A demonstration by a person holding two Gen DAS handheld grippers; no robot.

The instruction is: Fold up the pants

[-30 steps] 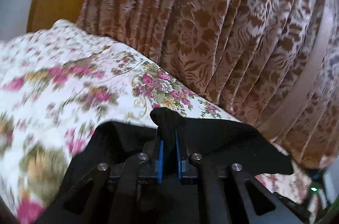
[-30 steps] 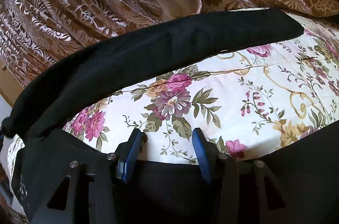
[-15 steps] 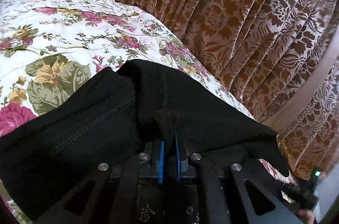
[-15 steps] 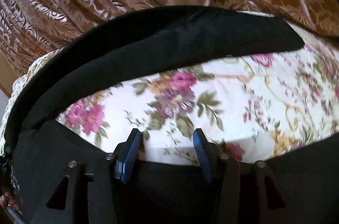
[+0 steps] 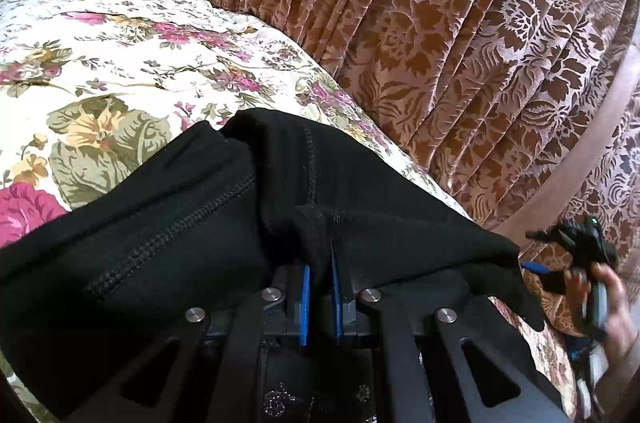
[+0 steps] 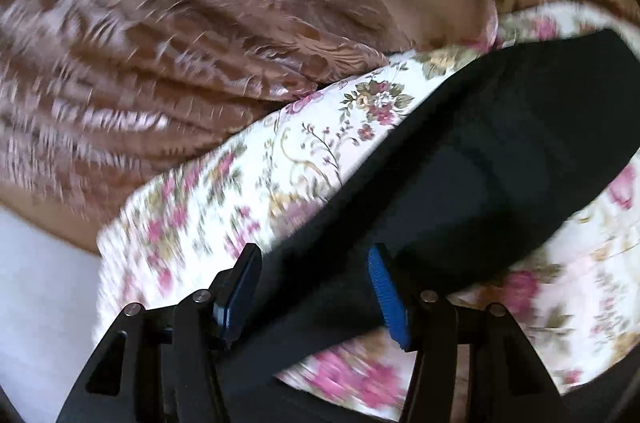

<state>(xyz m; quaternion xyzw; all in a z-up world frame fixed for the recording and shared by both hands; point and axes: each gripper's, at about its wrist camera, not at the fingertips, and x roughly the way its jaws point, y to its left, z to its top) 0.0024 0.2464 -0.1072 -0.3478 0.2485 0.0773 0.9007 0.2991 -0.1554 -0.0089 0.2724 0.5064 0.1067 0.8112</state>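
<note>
- The left gripper [image 5: 320,297] is pinched tight on a bunched fold of the black stitched-seam cloth pants [image 5: 168,223], which spread left and ahead of it over the cream floral bedspread [image 5: 120,71];
- The right gripper [image 6: 316,287] has just been opening, jaws spread, pads clear; a long black pant leg [image 6: 500,151] runs beneath and between them, up to the right; I judge this hand nearer that leg;
- Brown patterned curtains [image 5: 460,23] hang beyond.

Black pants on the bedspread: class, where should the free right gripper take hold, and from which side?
Grip the pants at the leg's straight folded edge beside the open right gripper, coming from above: the leg lies flat on the bedspread, while the left gripper pinches another fold.
</note>
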